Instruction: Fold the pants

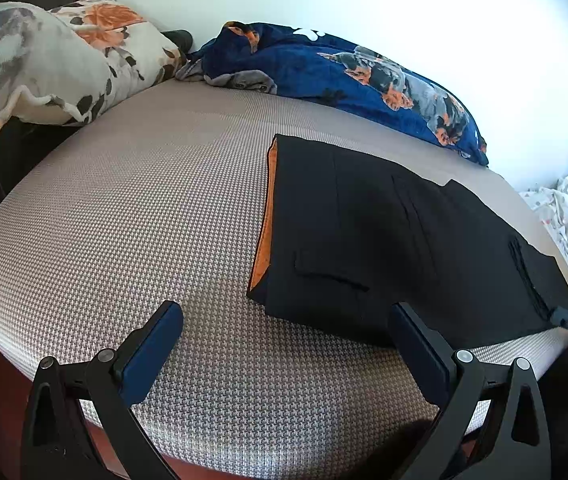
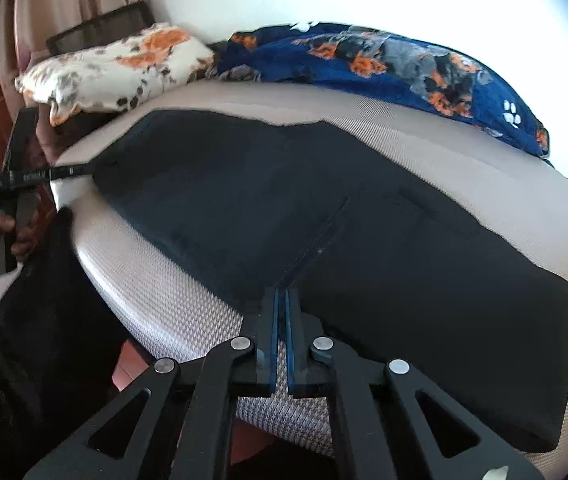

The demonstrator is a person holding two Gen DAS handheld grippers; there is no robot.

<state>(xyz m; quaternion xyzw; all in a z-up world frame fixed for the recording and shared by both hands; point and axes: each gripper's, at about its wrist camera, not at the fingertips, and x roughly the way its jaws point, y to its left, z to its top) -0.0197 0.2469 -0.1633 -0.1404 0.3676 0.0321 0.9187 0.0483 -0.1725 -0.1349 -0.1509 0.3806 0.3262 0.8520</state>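
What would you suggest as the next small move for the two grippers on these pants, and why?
Probably close the left gripper on the near waist corner. The right gripper looks shut on the near edge of the black pants, which lie flat on the bed, while the left stands open with only one finger at that corner.

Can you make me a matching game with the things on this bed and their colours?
Things:
1. pants
2. blanket
3. pillow
4. bed cover

Colours:
A. white with orange flowers
B. black
C. pale grey with a tiny check pattern
D. dark blue with dogs on it

Pairs: 1-B, 2-D, 3-A, 4-C
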